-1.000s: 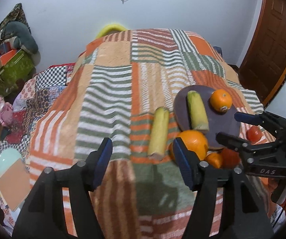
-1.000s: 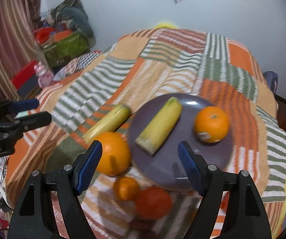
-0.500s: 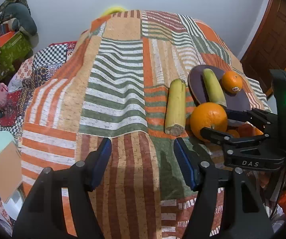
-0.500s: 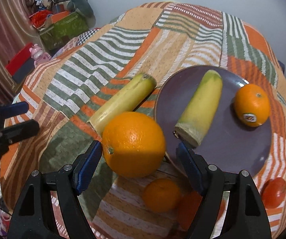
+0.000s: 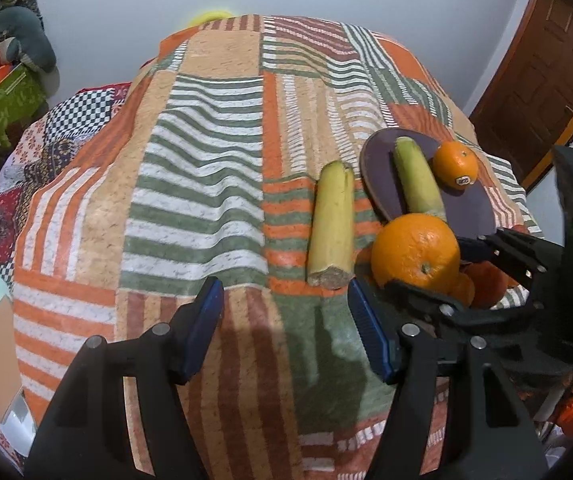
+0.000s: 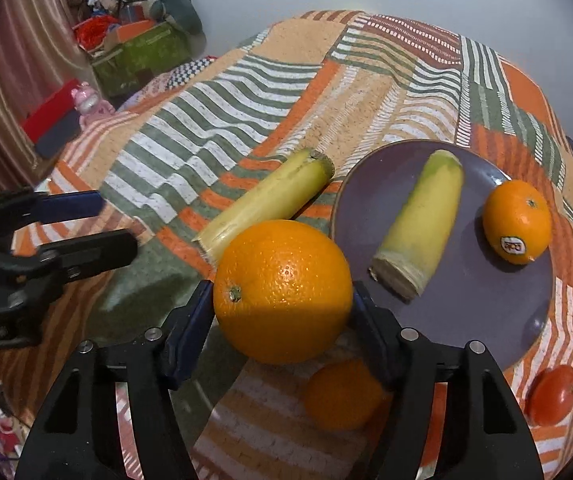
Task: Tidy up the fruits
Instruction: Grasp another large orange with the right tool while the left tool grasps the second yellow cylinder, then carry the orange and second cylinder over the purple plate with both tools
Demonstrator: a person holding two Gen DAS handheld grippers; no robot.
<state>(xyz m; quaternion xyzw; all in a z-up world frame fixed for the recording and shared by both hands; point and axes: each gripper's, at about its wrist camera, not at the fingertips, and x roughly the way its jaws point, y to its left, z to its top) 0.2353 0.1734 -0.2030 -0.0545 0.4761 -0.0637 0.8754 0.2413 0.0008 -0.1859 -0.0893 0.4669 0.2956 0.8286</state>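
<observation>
My right gripper (image 6: 282, 304) is shut on a large orange (image 6: 282, 292), its blue pads touching both sides; the orange also shows in the left wrist view (image 5: 416, 256). A purple plate (image 6: 482, 300) holds a cut banana piece (image 6: 422, 224) and a small stickered orange (image 6: 516, 222). A second banana piece (image 6: 266, 204) lies on the cloth left of the plate. A small orange (image 6: 340, 394) and a tomato (image 6: 552, 394) lie in front of the plate. My left gripper (image 5: 282, 320) is open and empty, near the banana piece's (image 5: 332, 226) cut end.
A striped patchwork cloth (image 5: 206, 160) covers the table. A green box (image 6: 138, 56) and clutter stand on the left by the wall. A wooden door (image 5: 534, 80) is at the right. A pink toy (image 6: 90, 104) sits beside the table.
My right gripper has moved in on the large orange and closed its pads on it. My left gripper has shifted slightly toward the banana piece and stayed open.
</observation>
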